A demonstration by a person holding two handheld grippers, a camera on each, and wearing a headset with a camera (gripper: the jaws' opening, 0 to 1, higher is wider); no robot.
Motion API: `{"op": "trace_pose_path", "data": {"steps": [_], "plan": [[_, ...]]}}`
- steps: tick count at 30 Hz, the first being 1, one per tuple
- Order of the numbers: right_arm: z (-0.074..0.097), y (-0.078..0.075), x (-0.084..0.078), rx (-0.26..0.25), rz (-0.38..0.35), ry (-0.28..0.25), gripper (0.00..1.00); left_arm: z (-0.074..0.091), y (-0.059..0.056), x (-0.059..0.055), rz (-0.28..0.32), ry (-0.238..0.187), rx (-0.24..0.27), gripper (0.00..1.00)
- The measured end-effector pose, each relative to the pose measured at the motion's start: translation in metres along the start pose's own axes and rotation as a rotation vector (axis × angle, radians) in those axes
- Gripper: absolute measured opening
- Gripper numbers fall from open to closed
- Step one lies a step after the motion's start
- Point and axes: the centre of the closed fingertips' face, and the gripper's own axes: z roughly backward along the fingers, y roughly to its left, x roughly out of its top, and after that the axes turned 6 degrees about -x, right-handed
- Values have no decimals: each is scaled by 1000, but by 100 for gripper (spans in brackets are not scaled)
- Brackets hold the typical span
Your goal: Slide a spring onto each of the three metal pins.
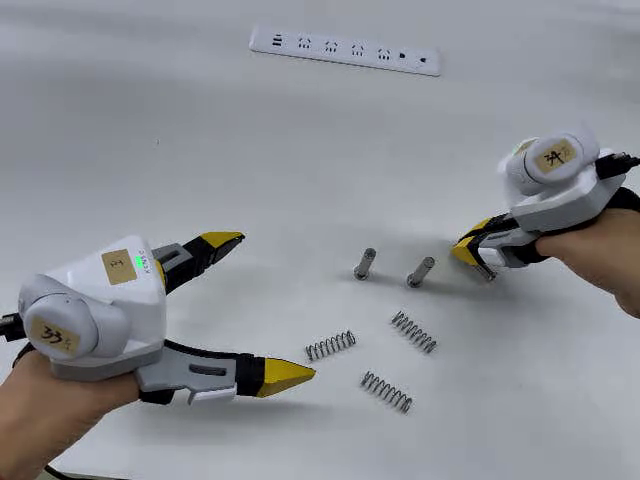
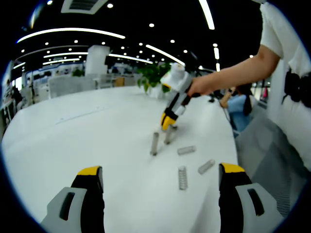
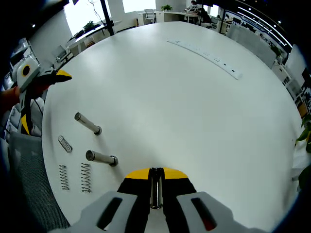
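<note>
Two metal pins (image 1: 364,263) (image 1: 421,271) lie on the white table (image 1: 300,160), one beside the other. Just nearer me lie three loose springs (image 1: 330,345) (image 1: 413,332) (image 1: 386,391). My right gripper (image 1: 470,252) is low over the table to the right of the pins, shut on a third metal pin (image 3: 155,187) that runs between its yellow-tipped jaws. My left gripper (image 1: 255,308) stays wide open left of the springs, holding nothing. The left gripper view has the pins (image 2: 154,143) and springs (image 2: 182,177) lying ahead between its spread jaws, with the right gripper (image 2: 168,119) beyond them.
A white power strip (image 1: 345,50) lies at the far side of the table. In the left gripper view the table's edge (image 2: 233,145) runs close on the right, with the person's arm (image 2: 233,75) above it.
</note>
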Motion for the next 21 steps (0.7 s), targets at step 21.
{"op": "trace_pose_path", "data": {"steps": [21], "plan": [[26,1,-2,-19,-56,-86,9,0,-2,2,-9,5,-9,100]]}}
